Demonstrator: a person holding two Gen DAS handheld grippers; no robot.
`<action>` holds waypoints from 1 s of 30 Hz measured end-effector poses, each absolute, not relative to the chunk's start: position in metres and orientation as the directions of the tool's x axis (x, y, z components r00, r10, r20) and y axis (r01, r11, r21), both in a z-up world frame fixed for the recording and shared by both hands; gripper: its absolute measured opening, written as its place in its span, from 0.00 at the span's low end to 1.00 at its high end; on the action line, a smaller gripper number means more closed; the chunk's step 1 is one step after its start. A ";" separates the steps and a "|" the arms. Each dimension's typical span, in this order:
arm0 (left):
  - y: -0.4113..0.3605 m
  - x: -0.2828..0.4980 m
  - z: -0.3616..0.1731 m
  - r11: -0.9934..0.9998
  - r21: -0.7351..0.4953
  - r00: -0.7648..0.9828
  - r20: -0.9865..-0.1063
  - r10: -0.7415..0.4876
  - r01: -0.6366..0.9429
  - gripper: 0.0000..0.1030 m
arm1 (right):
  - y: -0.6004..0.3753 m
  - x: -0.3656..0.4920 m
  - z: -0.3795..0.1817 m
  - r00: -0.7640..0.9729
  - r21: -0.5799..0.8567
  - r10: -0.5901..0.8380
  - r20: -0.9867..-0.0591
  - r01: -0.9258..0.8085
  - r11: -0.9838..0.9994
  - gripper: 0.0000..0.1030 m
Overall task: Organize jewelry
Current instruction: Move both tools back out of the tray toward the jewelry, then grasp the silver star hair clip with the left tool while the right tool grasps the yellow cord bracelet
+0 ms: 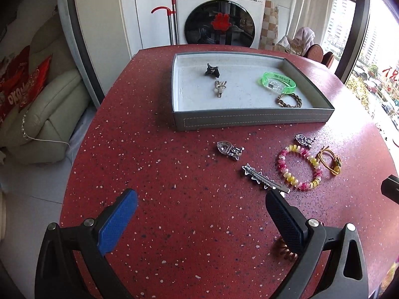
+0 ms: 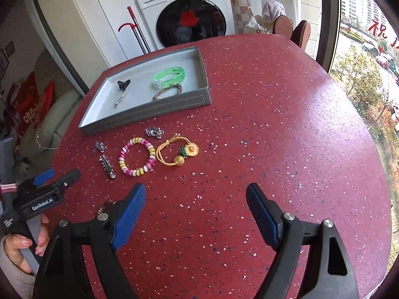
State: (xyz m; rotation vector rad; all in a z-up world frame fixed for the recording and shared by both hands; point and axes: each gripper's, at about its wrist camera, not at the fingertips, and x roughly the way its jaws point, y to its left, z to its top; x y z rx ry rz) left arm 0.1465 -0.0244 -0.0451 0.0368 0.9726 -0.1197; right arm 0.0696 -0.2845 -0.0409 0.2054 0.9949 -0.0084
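Both claws spread wide, nothing held. Left gripper point(image 1: 200, 205) low over the red table point(image 1: 154, 164); right gripper point(image 2: 195, 200) likewise, well back from the pieces.

Grey tray point(image 1: 251, 120) far ahead of the left claw, already holding 4 pieces: green bangle point(image 1: 275, 79), braided bracelet point(image 1: 288, 100), black clip point(image 1: 212, 71), small silver clip point(image 1: 219, 88).

Still loose on the table: star hair clip point(image 1: 264, 180), just ahead of the left claw's right finger, its near tip almost at the pad. Beyond it, heart charm point(image 1: 229, 150), second charm point(image 1: 304, 140), beaded bracelet point(image 1: 299, 167), yellow flower hair tie point(image 1: 329, 160). Coiled copper hair tie point(image 1: 285, 250) partly hidden behind the right finger.

Likely step in hand: pick up the star hair clip with the left claw.

Long axis of clip: diagonal, star end pointing away and left, plain prong end pointing toward the claw and right. Flat, thin, lying low.

To do well: shift claw right and forward to centre over mid-length, rotate so fingers close across the narrow width, not along the length. Descend until pads nearly touch the table, close slowly. Risk judged: clip skating or pivoting if gripped near 1 end.
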 end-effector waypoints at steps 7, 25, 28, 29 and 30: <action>-0.032 0.148 -0.057 0.992 -0.080 0.510 -0.852 -0.120 0.100 1.00 | -0.288 0.083 -0.053 0.530 0.135 0.047 -0.847 0.128 0.983 0.82; -0.061 0.178 -0.073 0.992 -0.117 0.437 -0.891 -0.125 0.044 0.96 | -0.273 0.141 -0.079 0.486 0.058 0.011 -0.874 0.081 0.995 0.70; -0.064 0.180 -0.074 0.993 -0.107 0.434 -0.893 -0.114 0.040 0.96 | -0.264 0.147 -0.084 0.476 0.029 -0.005 -0.879 0.063 0.998 0.64; -0.066 0.180 -0.074 0.994 -0.102 0.434 -0.894 -0.111 0.042 0.96 | -0.262 0.149 -0.086 0.470 0.018 -0.013 -0.882 0.060 0.998 0.62; -0.068 0.180 -0.074 0.994 -0.095 0.435 -0.894 -0.105 0.045 0.96 | -0.260 0.150 -0.089 0.463 0.006 -0.022 -0.886 0.060 0.998 0.59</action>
